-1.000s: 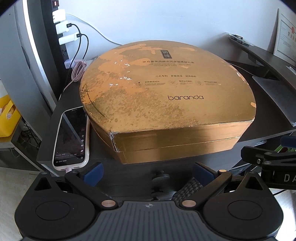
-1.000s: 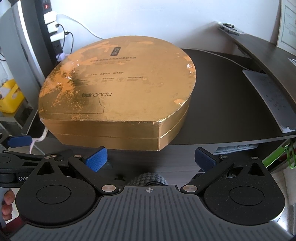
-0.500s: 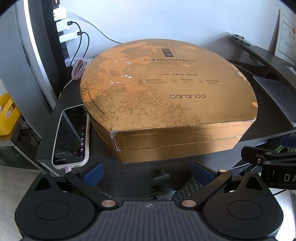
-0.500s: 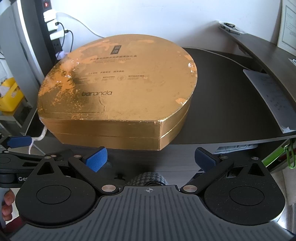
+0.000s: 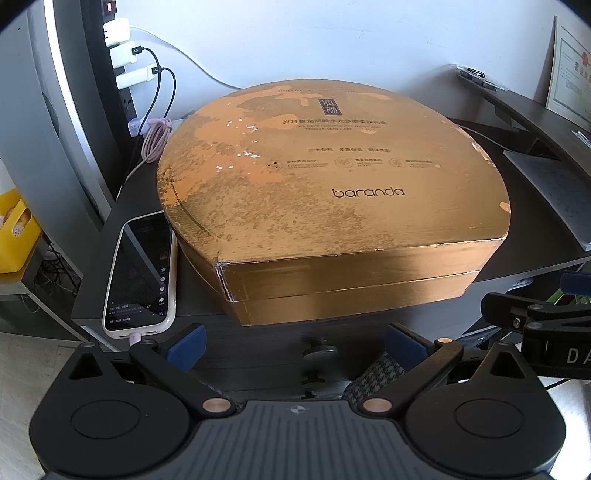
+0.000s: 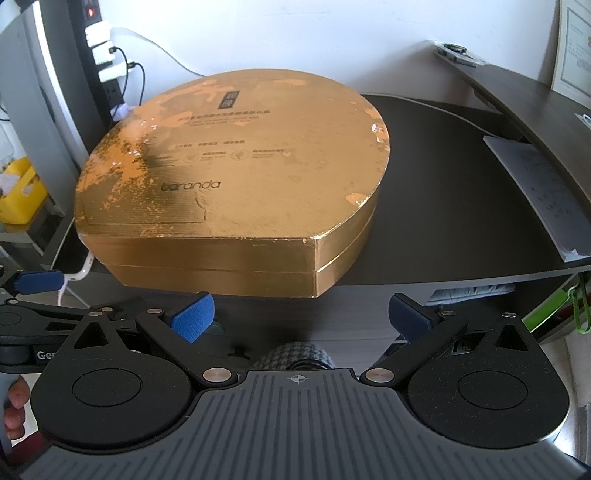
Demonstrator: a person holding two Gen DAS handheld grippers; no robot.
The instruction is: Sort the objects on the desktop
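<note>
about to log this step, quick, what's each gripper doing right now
Left gripper: open, holding nothing, in front of the gold box.
Right gripper: open, holding nothing, also facing the box.

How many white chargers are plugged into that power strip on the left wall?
3. They sit stacked on the power strip: top charger, middle charger with a black cable, bottom charger with another black cable. More may be hidden higher up.

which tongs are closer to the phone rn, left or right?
Left. The left tongs sit open just short of the phone at the desk's front-left edge. The right tongs, also open, face the gold box's other front corner.
</note>
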